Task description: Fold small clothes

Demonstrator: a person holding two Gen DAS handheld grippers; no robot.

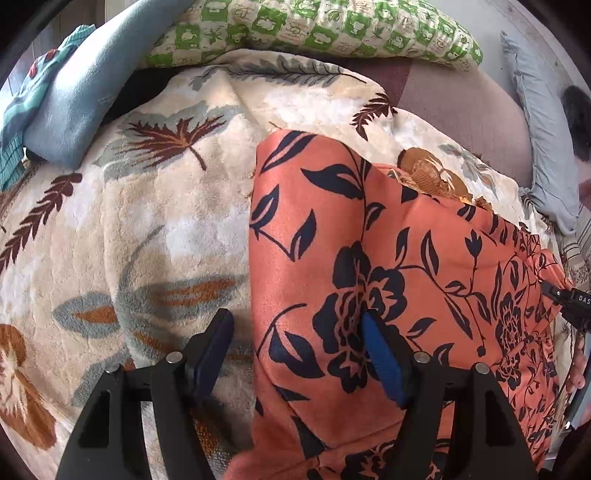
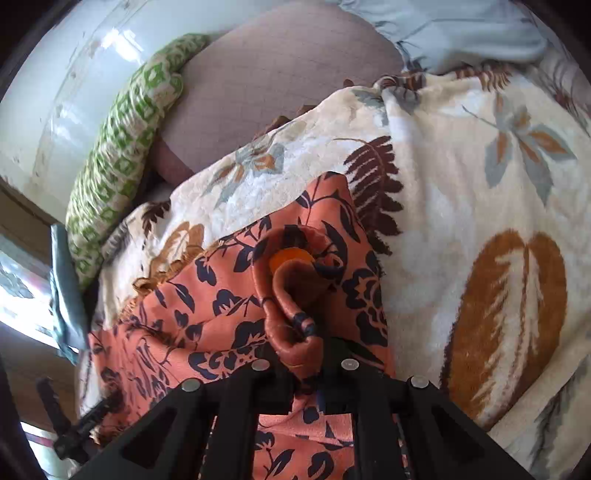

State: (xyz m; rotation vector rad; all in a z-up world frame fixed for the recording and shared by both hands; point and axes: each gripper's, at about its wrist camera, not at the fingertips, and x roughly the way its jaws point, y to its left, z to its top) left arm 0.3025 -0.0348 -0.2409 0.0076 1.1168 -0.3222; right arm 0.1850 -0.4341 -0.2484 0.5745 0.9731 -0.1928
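Note:
An orange garment with dark navy flowers (image 1: 369,258) lies on a cream leaf-patterned blanket (image 1: 147,221). My left gripper (image 1: 297,339) is open just above the garment's left edge; its right finger (image 1: 380,362) rests on the cloth, its left finger (image 1: 214,343) is over the blanket. In the right wrist view the same garment (image 2: 207,295) lies left of centre. My right gripper (image 2: 303,354) is shut on a bunched fold of the garment (image 2: 299,295), which stands up between the fingers. The right gripper also shows at the far right of the left wrist view (image 1: 569,299).
A green-and-white pillow (image 1: 314,29) and blue clothes (image 1: 74,92) lie at the far side of the bed. A mauve sheet (image 2: 277,81) and a grey-blue pillow (image 1: 543,147) are beyond the blanket. A pale wall (image 2: 55,92) borders the bed.

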